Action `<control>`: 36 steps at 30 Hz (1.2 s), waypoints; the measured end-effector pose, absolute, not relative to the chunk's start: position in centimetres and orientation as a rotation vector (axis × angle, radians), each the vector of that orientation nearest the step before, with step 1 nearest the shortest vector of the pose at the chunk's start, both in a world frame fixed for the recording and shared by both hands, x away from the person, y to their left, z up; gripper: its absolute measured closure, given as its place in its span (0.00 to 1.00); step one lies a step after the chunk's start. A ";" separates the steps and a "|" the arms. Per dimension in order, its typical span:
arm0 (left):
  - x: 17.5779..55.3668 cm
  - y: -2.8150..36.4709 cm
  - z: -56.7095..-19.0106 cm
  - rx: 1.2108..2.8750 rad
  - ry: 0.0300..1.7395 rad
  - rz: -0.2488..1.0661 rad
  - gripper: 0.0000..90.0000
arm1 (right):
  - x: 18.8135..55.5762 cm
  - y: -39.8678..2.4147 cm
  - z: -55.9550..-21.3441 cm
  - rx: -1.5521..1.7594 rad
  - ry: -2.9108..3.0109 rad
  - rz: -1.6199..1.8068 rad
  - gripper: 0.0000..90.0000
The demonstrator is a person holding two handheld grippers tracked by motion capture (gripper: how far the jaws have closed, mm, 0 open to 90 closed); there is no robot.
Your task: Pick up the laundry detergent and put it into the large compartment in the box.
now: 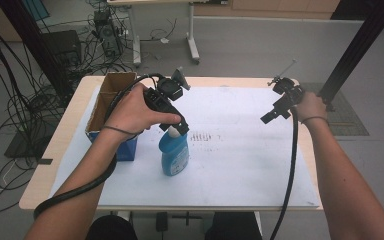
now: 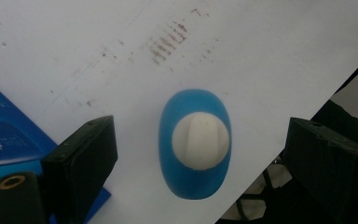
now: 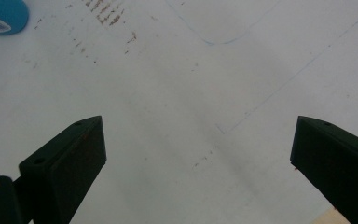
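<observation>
Directly under my left hand-held gripper [image 2: 200, 154], jaws wide apart gripping nothing, stands the upright blue plastic bottle [image 1: 174, 152], white cap [image 2: 200, 140] up, three o'clock of the cardboard box [image 1: 111, 100]; right hand-held gripper [image 3: 200, 158] open, empty.

One blue bottle [image 1: 174, 152] with a single white cap [image 2: 200, 140] stands on the table, and one open cardboard box [image 1: 111, 95] sits beside it. One white sheet [image 1: 240, 165] covers the one tabletop [image 1: 70, 125]. Two grippers are in hand, a left gripper [image 1: 176, 130] and a right gripper [image 1: 272, 116], each trailing one black cable.
</observation>
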State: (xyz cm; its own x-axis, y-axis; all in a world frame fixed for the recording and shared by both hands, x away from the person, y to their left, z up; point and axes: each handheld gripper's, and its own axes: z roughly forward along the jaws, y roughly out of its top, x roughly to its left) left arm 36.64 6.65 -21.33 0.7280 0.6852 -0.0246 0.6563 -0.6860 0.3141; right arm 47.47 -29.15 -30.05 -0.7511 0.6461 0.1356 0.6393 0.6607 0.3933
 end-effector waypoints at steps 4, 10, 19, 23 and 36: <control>36.6 6.7 -21.8 2.630 1.052 0.125 0.11 | 47.5 -29.0 -30.1 1.105 2.849 0.664 0.03; 36.6 6.8 -22.8 2.628 1.056 0.108 0.11 | 47.5 -28.8 -30.2 1.090 2.854 0.659 0.04; 36.5 6.9 -24.0 2.624 1.073 0.093 0.11 | 47.5 -28.7 -30.3 1.097 2.857 0.661 0.03; 36.6 6.8 -24.7 2.634 1.083 0.097 0.11 | 47.5 -28.5 -30.4 1.098 2.862 0.658 0.04; 36.8 6.5 -26.1 2.646 1.096 0.116 0.12 | 47.4 -28.5 -30.5 1.088 2.862 0.660 0.03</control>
